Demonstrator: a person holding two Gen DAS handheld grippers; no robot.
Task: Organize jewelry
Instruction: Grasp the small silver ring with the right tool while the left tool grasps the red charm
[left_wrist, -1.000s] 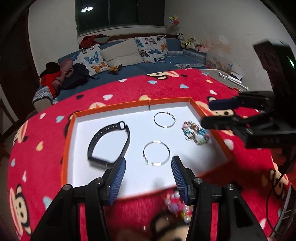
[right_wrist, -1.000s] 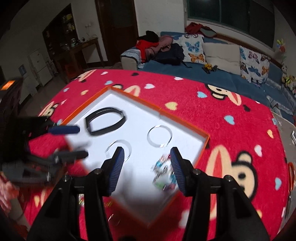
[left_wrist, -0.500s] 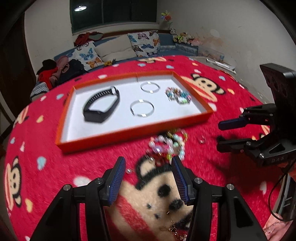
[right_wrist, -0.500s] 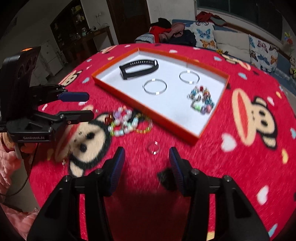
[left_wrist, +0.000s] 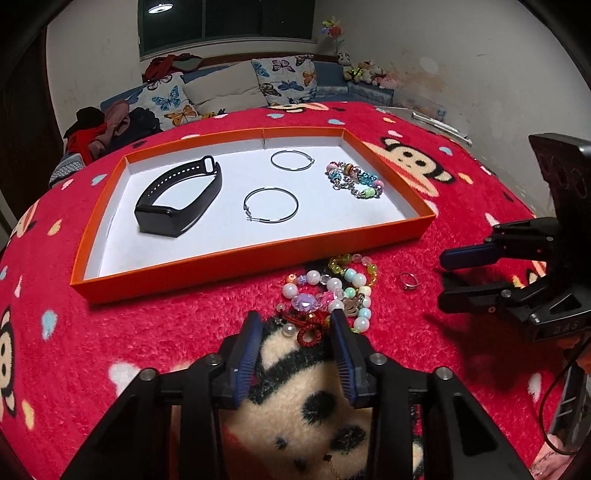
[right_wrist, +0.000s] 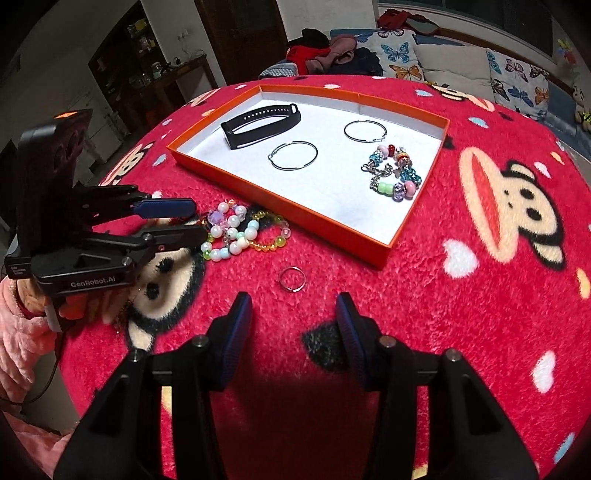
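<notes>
Left wrist view: left claw (left_wrist: 295, 334), released, has dropped closer to the beaded bracelets (left_wrist: 330, 291) beside the orange tray (left_wrist: 258, 258). Right claw (right_wrist: 293, 314), released, nears the ring (right_wrist: 291, 279); "GenRobot.AI" is legible.

Both hand-held grippers have pulled back from over the orange tray (left_wrist: 251, 254) to the red blanket (right_wrist: 461, 314) in front of it. Left hand-held gripper (left_wrist: 297, 325), earlier w/ jaws over a hoop in the tray, now brackets the beaded bracelet pile (left_wrist: 332, 291). Right hand-held gripper (right_wrist: 293, 306), earlier above the tray, now sits just short of the small ring (right_wrist: 291, 279), jaws apart.
</notes>
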